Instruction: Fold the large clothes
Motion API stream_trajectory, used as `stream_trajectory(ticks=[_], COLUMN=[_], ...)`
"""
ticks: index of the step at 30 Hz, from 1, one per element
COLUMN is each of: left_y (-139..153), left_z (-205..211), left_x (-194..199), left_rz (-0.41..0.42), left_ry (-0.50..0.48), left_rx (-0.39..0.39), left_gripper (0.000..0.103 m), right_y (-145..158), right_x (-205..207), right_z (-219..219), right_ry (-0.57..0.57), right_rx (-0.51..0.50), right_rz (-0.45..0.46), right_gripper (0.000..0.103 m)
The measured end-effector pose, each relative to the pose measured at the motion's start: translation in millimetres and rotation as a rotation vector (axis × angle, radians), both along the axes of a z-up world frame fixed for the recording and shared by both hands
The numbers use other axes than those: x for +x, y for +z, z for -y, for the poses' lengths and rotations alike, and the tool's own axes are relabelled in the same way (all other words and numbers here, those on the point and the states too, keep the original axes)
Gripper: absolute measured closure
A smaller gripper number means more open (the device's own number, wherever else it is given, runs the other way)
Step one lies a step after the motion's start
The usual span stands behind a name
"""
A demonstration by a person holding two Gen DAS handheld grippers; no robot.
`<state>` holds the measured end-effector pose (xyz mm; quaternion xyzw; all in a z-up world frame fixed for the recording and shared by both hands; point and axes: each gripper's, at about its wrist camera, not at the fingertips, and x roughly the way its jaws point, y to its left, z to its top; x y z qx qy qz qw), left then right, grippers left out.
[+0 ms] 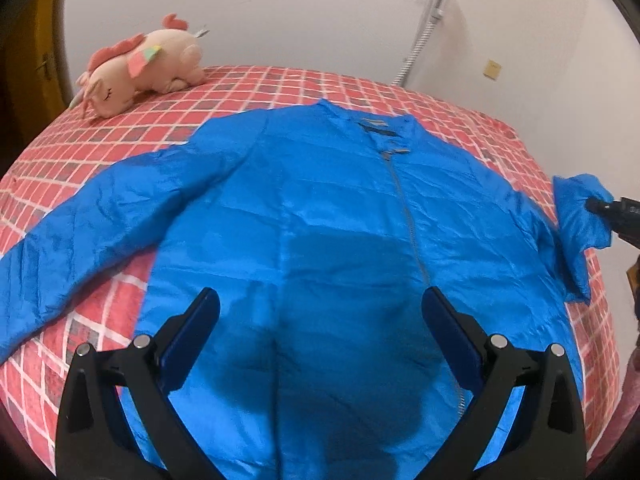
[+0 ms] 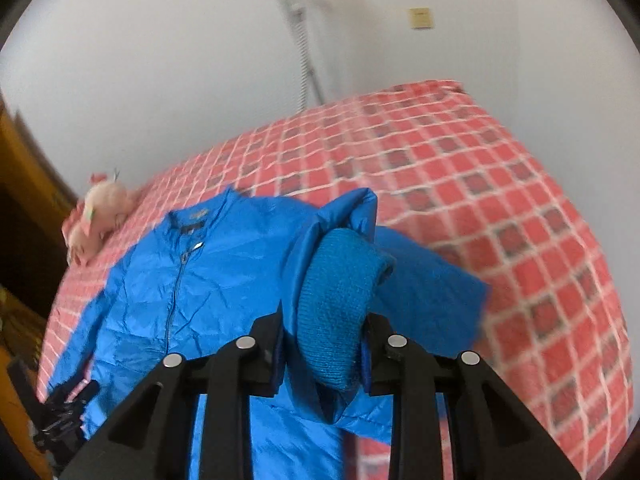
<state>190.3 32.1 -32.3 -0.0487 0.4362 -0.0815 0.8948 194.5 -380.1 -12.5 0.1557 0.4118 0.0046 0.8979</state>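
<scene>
A bright blue zip-up jacket [image 1: 340, 200] lies front-up and spread out on a bed [image 1: 80, 148] with a red checked sheet. My left gripper [image 1: 320, 300] hovers open over the jacket's lower half, nothing between its fingers. My right gripper [image 2: 326, 320] is shut on the knit cuff [image 2: 340, 300] of the jacket's right sleeve and holds it lifted off the bed, the sleeve [image 2: 420, 280] draping below. In the left wrist view the right gripper [image 1: 612, 208] shows at the right edge with the sleeve end [image 1: 580, 216] bunched in it. The left gripper [image 2: 64, 404] appears at lower left in the right wrist view.
A pink plush toy [image 1: 140, 68] lies at the bed's far left corner, close to the jacket's other sleeve [image 1: 80, 220]. A white wall with a metal hose fixture [image 1: 424, 28] stands behind the bed. A wooden door [image 1: 36, 60] is at the left. Bare sheet [image 2: 500, 180] lies right of the jacket.
</scene>
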Motion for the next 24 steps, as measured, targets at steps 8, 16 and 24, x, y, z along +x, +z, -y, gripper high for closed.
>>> stream_trajectory(ticks=[8, 16, 24], left_y=[-10, 0, -1], left_z=[-13, -3, 76], left_x=[14, 19, 61], left_rz=[-0.032, -0.061, -0.158], left_ry=[0.044, 0.007, -0.151], left_rx=[0.002, -0.019, -0.064], left_gripper=[0.003, 0.003, 0.003], right_y=[-40, -24, -28], right_x=[42, 22, 13], right_z=[-63, -53, 5], right_ry=[0.176, 0.439, 0.146], right_rx=[0.024, 0.341, 0.132], right_rz=[-0.064, -0.017, -0.047], right_gripper=[0.074, 0.058, 0.058])
